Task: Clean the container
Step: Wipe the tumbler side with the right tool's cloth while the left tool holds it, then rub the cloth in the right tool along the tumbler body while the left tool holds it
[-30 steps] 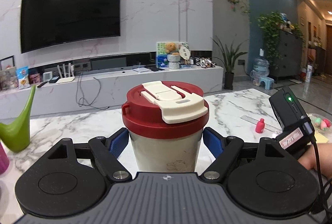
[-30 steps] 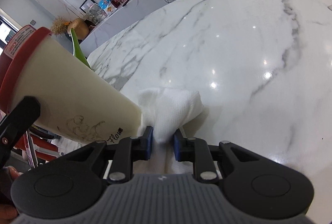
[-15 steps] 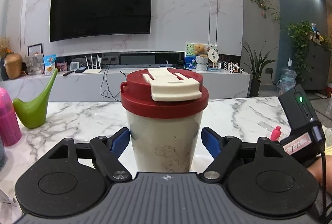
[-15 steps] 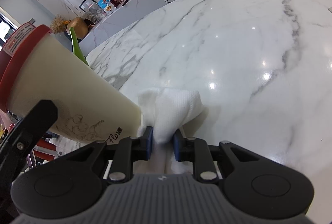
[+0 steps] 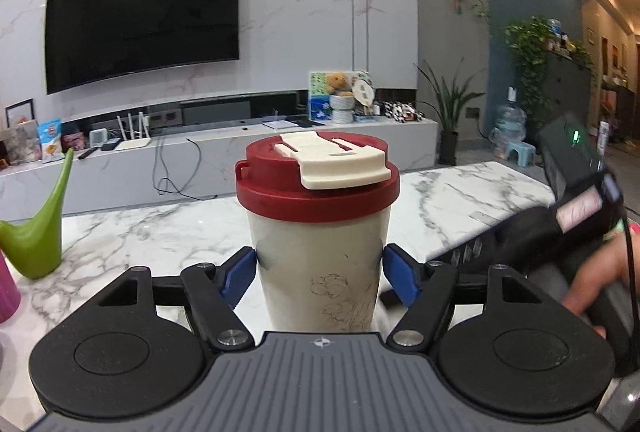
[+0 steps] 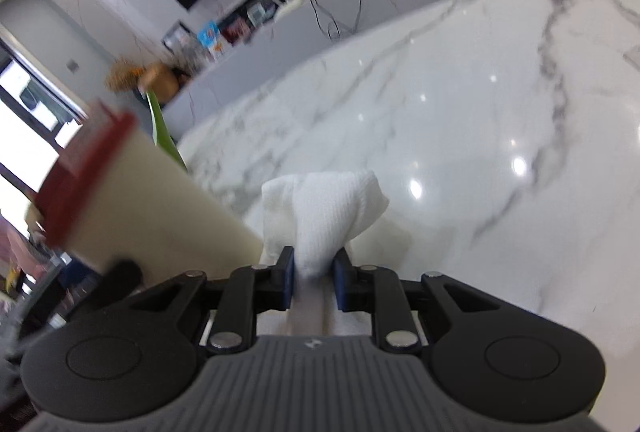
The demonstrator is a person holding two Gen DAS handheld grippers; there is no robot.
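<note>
Two tongs worked: left (image 5: pixel 318 274) clamped the cup (image 5: pixel 318 244), right (image 6: pixel 314 272) pinched the cloth (image 6: pixel 332 208); wiping probably wanted firm, steady contact.

Right tongs (image 6: pixel 314 274) pinch a white cloth (image 6: pixel 332 208) beside the blurred cup (image 6: pixel 152 208).

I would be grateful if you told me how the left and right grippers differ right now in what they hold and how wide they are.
The left gripper has its jaws spread wide around the cream cup; the right gripper has its jaws nearly together. The left holds a rigid, upright, lidded cup; the right pinches a soft white cloth beside the cup's base. Both have blue pads and are gripping something.
</note>
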